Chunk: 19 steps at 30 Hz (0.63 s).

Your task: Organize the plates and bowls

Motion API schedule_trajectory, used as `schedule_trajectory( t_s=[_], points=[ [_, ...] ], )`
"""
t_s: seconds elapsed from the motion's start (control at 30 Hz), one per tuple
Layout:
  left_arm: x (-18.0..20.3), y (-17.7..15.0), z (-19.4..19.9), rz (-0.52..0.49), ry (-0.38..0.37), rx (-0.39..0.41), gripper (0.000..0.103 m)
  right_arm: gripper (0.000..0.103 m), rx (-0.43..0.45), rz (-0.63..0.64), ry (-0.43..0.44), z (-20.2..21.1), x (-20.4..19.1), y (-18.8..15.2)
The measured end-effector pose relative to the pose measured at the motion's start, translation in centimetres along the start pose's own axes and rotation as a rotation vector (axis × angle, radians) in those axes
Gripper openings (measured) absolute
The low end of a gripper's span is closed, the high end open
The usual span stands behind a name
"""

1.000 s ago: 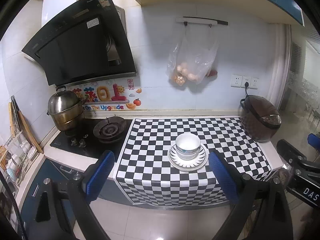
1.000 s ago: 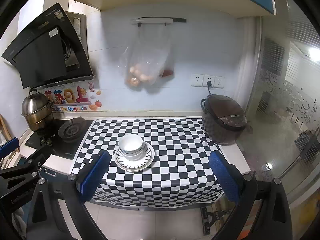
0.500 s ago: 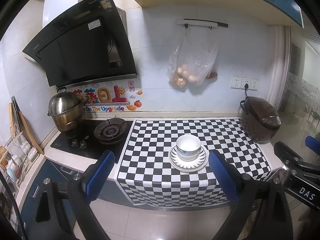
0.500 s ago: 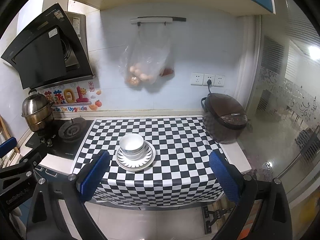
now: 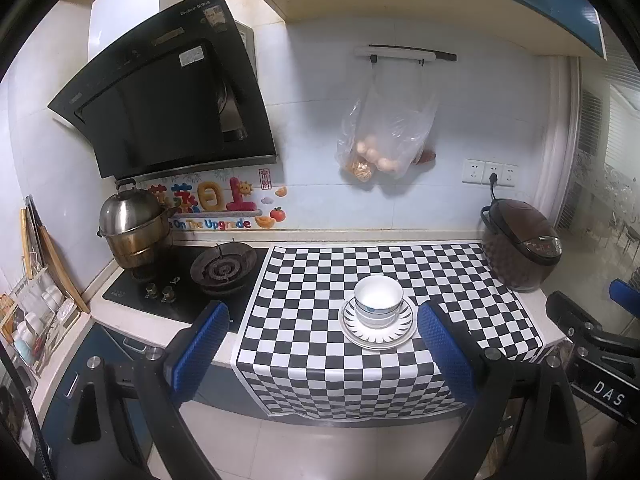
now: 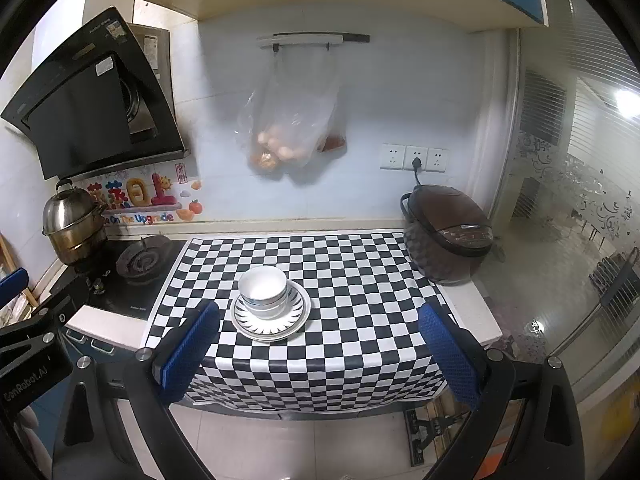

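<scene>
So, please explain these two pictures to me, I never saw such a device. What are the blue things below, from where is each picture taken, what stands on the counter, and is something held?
There is no robot here. A person holds a hand tool with two fingers in each hand, and each tool carries a wide-angle camera that looks forward along its fingers. The blue things are the finger pads.

One picture comes from the left gripper, the other from the right gripper. Each also glimpses the other tool at its edge.

Both grippers are open and hold nothing; they are in front of the counter, not touching the dishes.

On the checkered cloth stands a striped plate with stacked white bowls on it. To the right is a brown rice cooker; to the left, a gas stove with a steel pot. A plastic bag hangs on the wall.
</scene>
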<state>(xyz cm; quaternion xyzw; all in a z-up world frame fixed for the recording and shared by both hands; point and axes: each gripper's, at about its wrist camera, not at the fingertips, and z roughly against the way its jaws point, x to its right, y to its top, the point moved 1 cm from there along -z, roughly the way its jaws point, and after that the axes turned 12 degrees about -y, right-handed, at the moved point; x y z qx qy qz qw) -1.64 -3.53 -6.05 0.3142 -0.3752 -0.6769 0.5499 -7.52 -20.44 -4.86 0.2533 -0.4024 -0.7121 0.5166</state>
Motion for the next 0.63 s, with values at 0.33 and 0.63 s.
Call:
schedule_trajectory(
  t_s=[0.33, 0.63],
  points=[
    [-0.07, -0.07, 0.07, 0.000, 0.001, 0.003, 0.097, 0.101, -0.008, 0.001, -0.008, 0.22, -0.15, -0.26],
    [0.11, -0.16, 0.16, 0.001, 0.003, 0.003, 0.097, 0.101, -0.008, 0.000, -0.013, 0.19, 0.05, -0.23]
  ],
)
